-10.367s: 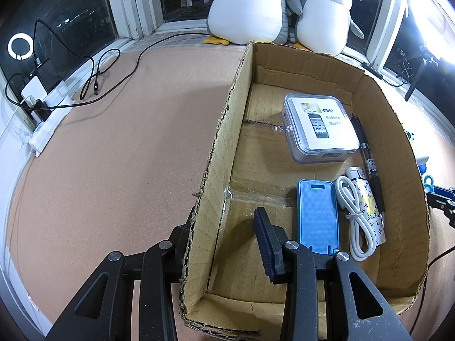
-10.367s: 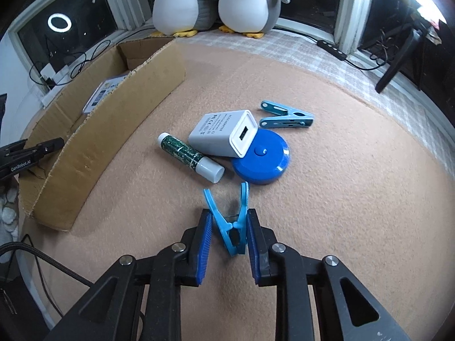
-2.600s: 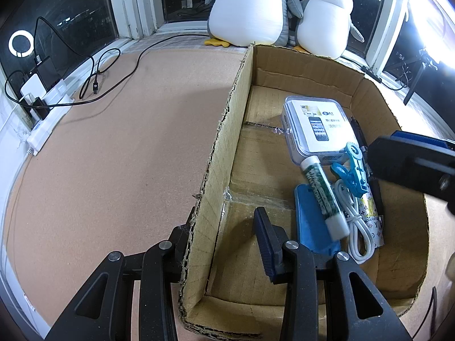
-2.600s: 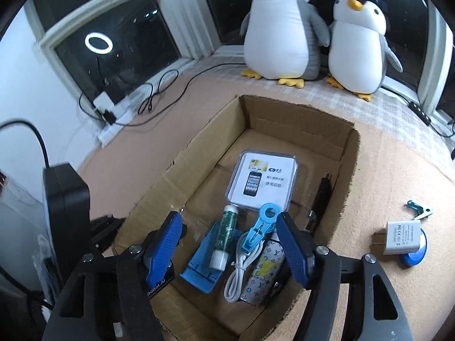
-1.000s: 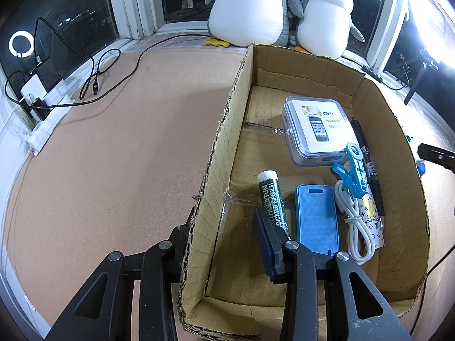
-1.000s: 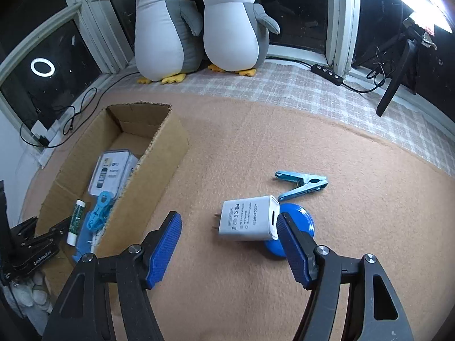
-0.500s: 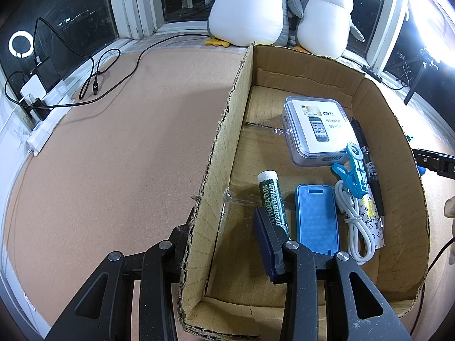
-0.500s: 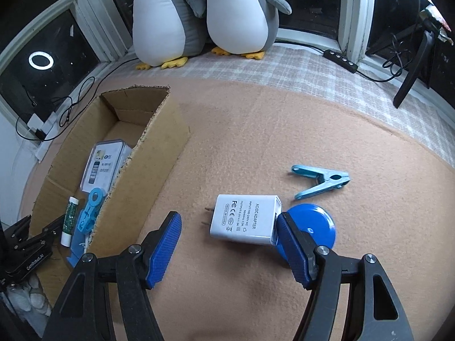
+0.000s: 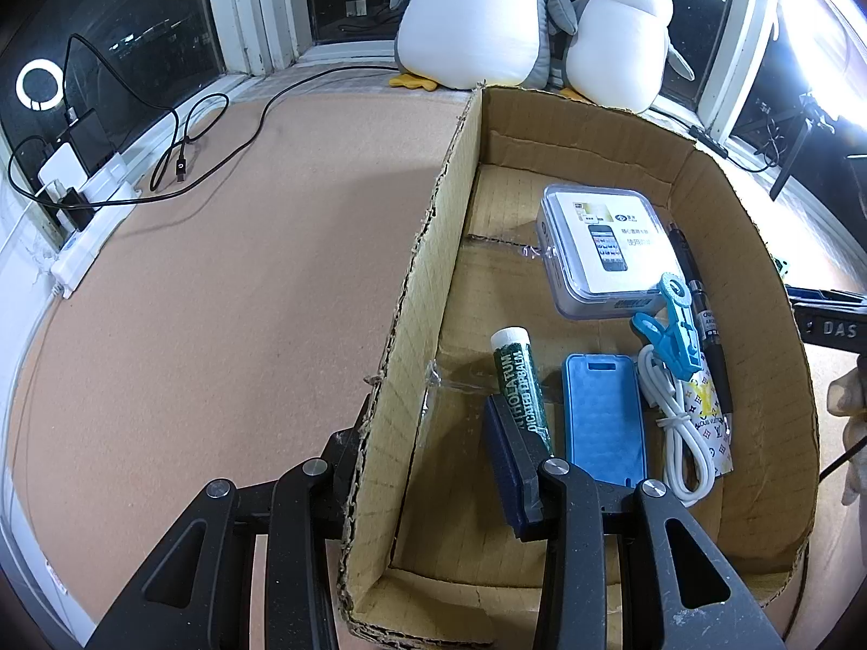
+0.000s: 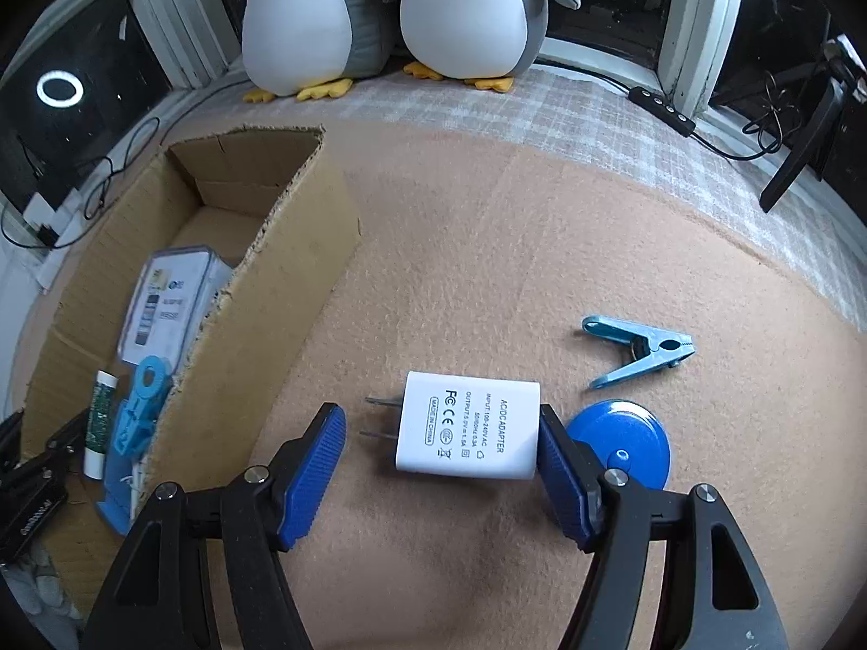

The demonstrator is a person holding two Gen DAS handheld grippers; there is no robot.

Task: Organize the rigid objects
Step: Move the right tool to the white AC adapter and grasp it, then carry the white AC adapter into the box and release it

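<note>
A white power adapter lies flat on the tan mat, prongs pointing left. My right gripper hangs open just above it, one blue pad on each side; the left pad stands apart from the prongs. Beside the adapter are a round blue tape measure and a light blue clip. My left gripper is shut on the long wall of the cardboard box. In the box lie a clear case, a green lip balm, a blue clip, a blue phone case and a white cable.
Two plush penguins sit by the window behind the box. Black cables and a power strip lie along the left sill. A black stand leans at the far right. A person's hand shows at the right edge beyond the box.
My right gripper has come down and closer over the adapter, which now lies between its pads. The lip balm and blue clip went into the box earlier. The left gripper has not moved.
</note>
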